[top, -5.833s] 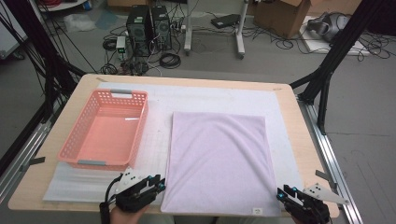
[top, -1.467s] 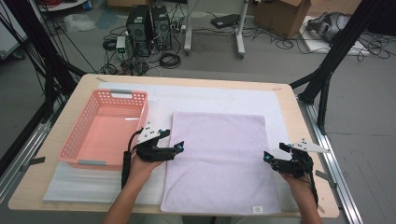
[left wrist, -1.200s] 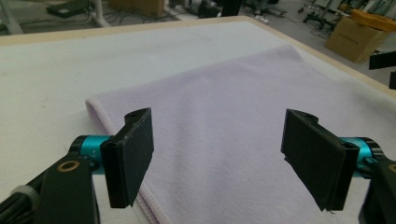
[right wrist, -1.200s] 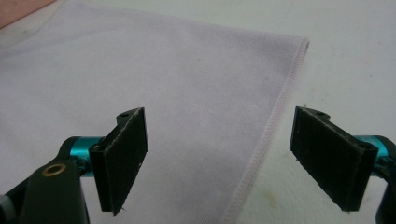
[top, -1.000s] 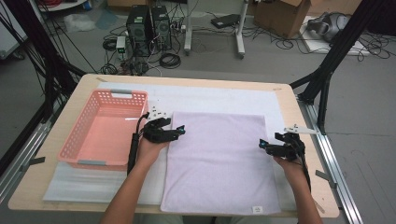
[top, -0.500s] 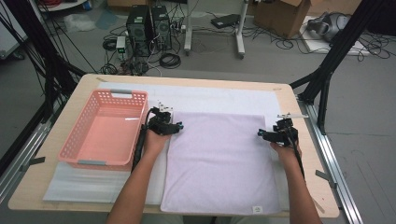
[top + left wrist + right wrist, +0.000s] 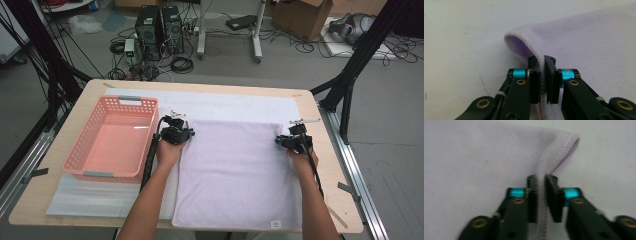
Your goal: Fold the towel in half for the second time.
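Observation:
A lilac towel (image 7: 235,175) lies flat on the white sheet in the high view. My left gripper (image 7: 186,134) is at its far left corner, my right gripper (image 7: 280,141) at its far right corner. In the left gripper view the jaws have just closed on the towel's stitched edge (image 7: 541,72), which puckers up ahead of my left gripper (image 7: 542,60). In the right gripper view the jaws have likewise just closed, and the hem (image 7: 542,190) is pinched upright in my right gripper (image 7: 542,178), with the corner curling beyond.
A pink plastic basket (image 7: 80,160) stands left of the towel, close to my left forearm. A white sheet (image 7: 230,102) covers the wooden table (image 7: 320,165). Black frame posts flank the table; cables and computer cases lie on the floor behind.
Both hands moved forward from the towel's middle edges to its far corners. Both grippers' jaws went from open to shut on the towel's corners.

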Demonstrator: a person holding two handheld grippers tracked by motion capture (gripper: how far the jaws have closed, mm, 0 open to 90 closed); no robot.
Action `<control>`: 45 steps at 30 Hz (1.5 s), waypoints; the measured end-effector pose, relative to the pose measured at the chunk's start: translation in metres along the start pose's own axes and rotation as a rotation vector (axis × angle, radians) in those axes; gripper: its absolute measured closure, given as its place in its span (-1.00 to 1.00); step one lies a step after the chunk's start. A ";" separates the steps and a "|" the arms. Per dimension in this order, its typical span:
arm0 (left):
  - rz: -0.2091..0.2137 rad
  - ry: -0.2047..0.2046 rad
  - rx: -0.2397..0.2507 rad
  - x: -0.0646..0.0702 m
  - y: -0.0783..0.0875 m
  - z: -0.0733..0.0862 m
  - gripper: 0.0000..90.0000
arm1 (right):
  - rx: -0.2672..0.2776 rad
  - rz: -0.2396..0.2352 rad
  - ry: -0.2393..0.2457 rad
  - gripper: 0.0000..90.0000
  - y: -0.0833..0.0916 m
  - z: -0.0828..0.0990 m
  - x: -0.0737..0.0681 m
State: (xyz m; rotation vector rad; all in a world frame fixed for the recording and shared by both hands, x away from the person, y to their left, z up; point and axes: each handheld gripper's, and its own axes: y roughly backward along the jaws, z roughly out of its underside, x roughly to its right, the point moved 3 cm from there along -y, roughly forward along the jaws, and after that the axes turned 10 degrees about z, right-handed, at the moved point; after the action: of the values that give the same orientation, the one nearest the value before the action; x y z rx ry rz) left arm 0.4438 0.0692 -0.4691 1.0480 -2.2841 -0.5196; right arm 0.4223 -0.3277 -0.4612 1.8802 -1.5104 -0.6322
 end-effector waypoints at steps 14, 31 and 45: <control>0.034 0.136 0.207 -0.005 0.018 -0.018 0.90 | 0.127 0.081 0.003 0.91 0.014 -0.019 0.002; 0.116 0.004 0.223 0.021 0.047 -0.028 0.89 | 0.215 0.009 -0.006 0.90 0.052 -0.026 0.001; 0.176 -0.118 0.195 0.049 0.088 0.004 0.89 | 0.243 -0.057 0.029 0.90 0.084 0.017 -0.001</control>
State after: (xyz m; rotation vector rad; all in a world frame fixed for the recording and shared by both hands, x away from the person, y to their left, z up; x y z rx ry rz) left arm 0.3659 0.0856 -0.4075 0.9146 -2.5433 -0.2978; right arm 0.3541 -0.3408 -0.4110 2.1107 -1.5787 -0.4607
